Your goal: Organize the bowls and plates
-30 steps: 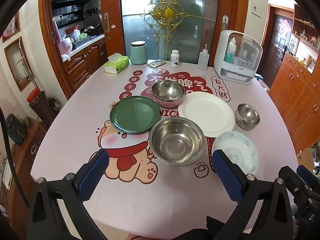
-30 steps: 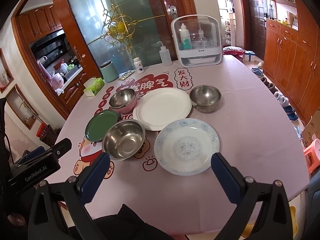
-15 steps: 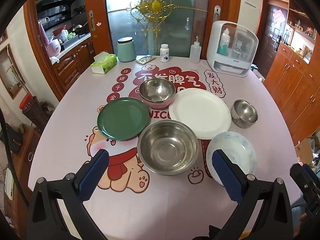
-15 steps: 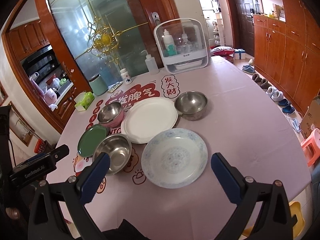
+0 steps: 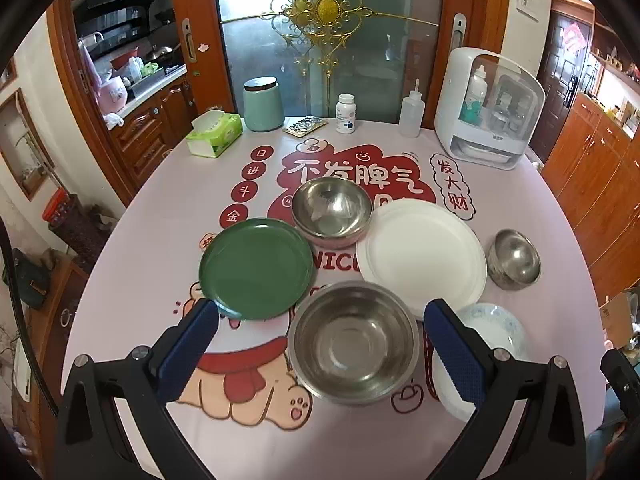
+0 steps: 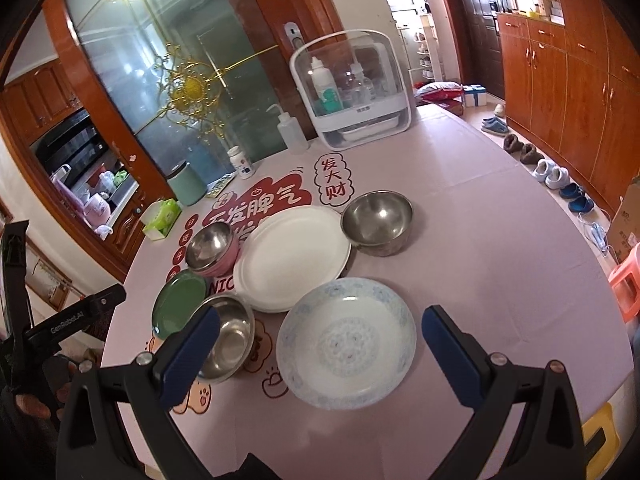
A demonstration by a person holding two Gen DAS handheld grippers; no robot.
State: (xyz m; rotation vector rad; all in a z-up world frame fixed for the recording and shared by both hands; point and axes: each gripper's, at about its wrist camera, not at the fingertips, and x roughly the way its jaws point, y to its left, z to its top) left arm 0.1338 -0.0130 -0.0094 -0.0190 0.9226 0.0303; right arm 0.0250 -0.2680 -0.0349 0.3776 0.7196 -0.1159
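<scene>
Left gripper point(image 5: 320, 348): two black angular arms fill the lower corners of the frame, each ending in a blue textured pad point(image 5: 188, 350) shaped like a long block. Round silver screws sit on top of each arm near the pads. Right gripper point(image 6: 318, 354): the same build, black arms, blue ribbed pads point(image 6: 450, 358), silver screws. At the left edge of the right wrist view, a black bar bears white lettering reading "GenRobot.AI".
</scene>
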